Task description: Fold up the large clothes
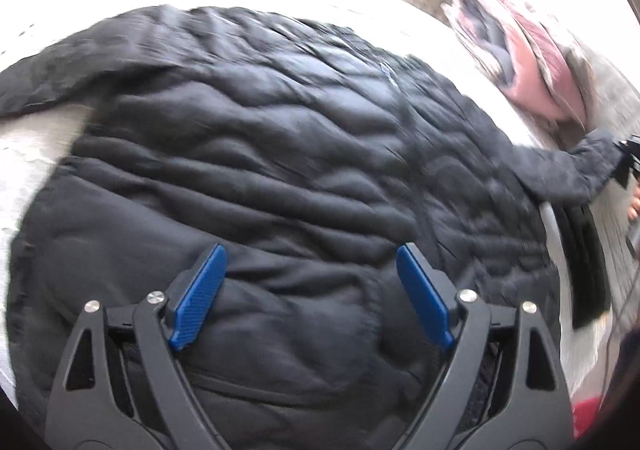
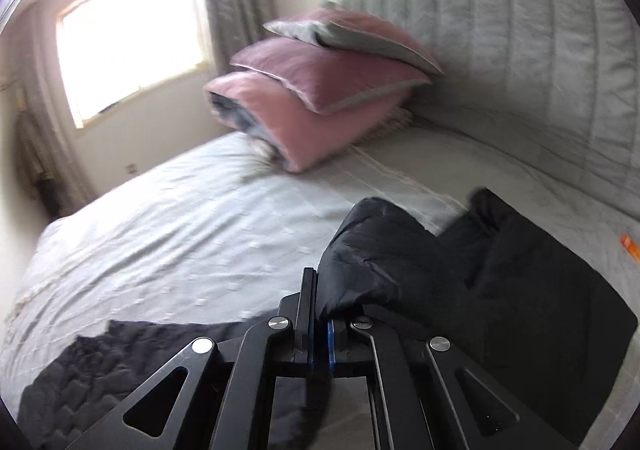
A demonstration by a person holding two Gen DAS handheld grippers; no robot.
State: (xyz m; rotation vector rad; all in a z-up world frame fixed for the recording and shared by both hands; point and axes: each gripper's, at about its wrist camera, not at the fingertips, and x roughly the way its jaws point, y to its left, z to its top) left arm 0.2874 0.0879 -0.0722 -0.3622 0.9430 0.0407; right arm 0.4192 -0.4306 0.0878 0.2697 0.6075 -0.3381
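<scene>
Presently: black quilted jacket [image 1: 260, 154] spread over pale bedsheet [image 2: 180, 218], filling centre of left wrist frame. Left gripper [image 1: 312, 286], lower centre, jaws wide, empty, above jacket hem. Right gripper [image 2: 320, 314], lower centre, clamped on jacket sleeve [image 2: 384, 250]. Pink pillows [image 2: 320, 98] stacked upper centre against grey headboard [image 2: 540, 50].

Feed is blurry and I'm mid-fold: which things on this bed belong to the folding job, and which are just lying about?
Job:
- black quilted jacket, spread on the bed
- its sleeve, pinched in the right gripper
- left gripper, fingers open over the jacket

Lying about:
- pink pillows
- dark cloth by the headboard
- small orange thing
</scene>
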